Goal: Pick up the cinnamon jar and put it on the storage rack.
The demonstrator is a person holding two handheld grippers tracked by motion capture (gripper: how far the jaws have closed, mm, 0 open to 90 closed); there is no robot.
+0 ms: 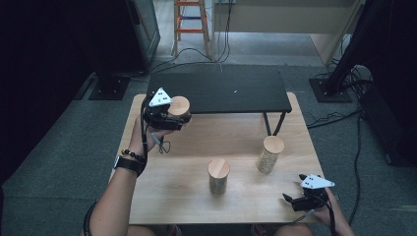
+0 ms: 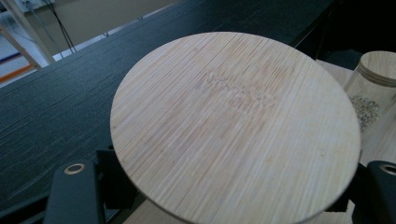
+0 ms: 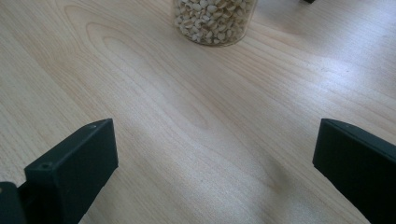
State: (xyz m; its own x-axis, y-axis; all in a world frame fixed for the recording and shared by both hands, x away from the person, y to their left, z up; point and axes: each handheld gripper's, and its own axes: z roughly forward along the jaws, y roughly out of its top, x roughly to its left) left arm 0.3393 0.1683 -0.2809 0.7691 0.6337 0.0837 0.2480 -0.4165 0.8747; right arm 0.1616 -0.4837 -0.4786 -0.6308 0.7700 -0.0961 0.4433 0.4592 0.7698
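My left gripper [image 1: 176, 118] is shut on a jar with a round bamboo lid [image 1: 179, 104] and holds it off the wooden table [image 1: 167, 196], by the left front corner of a black raised shelf [image 1: 221, 91]. In the left gripper view the bamboo lid [image 2: 233, 126] lies between the two black jaws, which stand at either side of it. My right gripper [image 1: 290, 200] hovers low over the table's front right corner. Its jaws are wide open with nothing between them, and bare wood shows under the right gripper [image 3: 215, 154].
Two more bamboo-lidded jars stand on the table: one in the middle [image 1: 218, 176] and one to its right [image 1: 270, 154], filled with pale grains [image 3: 215, 21]. A jar with seeds [image 2: 373, 88] shows beyond the held lid. Cables and stands surround the table on the floor.
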